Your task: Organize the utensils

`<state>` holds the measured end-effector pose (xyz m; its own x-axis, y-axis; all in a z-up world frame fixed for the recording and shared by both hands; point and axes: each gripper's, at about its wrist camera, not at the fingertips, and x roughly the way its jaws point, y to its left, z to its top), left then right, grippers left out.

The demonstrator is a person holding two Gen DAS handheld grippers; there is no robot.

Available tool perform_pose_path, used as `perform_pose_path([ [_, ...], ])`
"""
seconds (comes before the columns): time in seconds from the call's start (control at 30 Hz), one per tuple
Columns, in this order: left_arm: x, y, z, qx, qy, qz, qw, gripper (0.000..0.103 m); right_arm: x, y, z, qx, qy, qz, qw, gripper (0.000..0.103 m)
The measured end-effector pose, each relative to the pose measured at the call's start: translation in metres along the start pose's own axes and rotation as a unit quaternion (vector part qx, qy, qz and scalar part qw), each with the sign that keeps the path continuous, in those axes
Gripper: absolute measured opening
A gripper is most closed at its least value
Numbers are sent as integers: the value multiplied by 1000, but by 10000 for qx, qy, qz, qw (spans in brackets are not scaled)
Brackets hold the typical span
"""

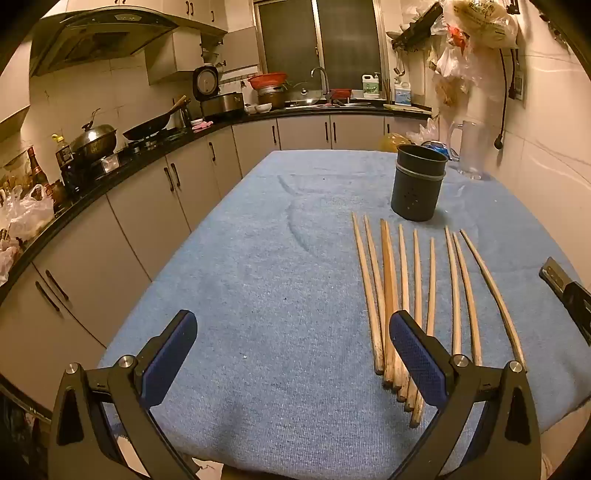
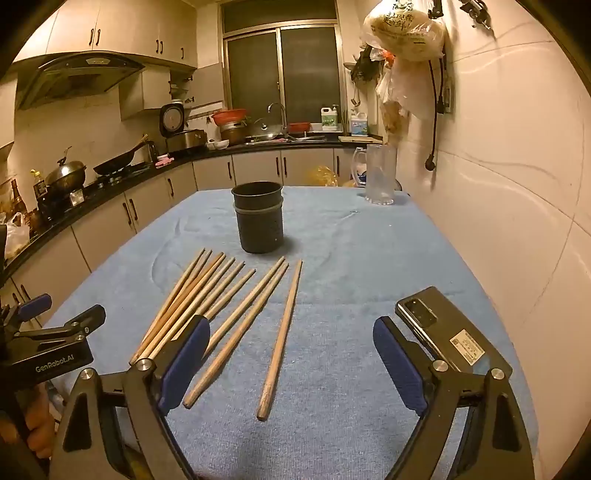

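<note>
Both the left gripper (image 1: 291, 354) and right gripper (image 2: 291, 360) hung spread and empty over loose wooden chopsticks (image 2: 221, 314) lying before the dark cylindrical holder (image 2: 258, 221) on blue cloth (image 2: 332, 258); round sticks could roll, and a black phone (image 2: 443, 332) lay near

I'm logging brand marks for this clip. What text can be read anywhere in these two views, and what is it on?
"GenRobot.AI": white print on the body of the left gripper, seen in the right wrist view.
White label on the back of the phone: too small to read.
Print on the hanging plastic bag: blurred, unreadable.
Labels on the detergent bottles by the sink: unreadable.
</note>
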<state>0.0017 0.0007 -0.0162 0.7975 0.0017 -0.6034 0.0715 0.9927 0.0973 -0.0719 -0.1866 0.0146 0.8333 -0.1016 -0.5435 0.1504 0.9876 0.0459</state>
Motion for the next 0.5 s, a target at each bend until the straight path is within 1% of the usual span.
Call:
perform_pose_path([
  [0.5, 1, 2, 2, 25, 52, -7, 10000, 103, 6, -2, -1, 25, 36, -1, 10000, 91],
])
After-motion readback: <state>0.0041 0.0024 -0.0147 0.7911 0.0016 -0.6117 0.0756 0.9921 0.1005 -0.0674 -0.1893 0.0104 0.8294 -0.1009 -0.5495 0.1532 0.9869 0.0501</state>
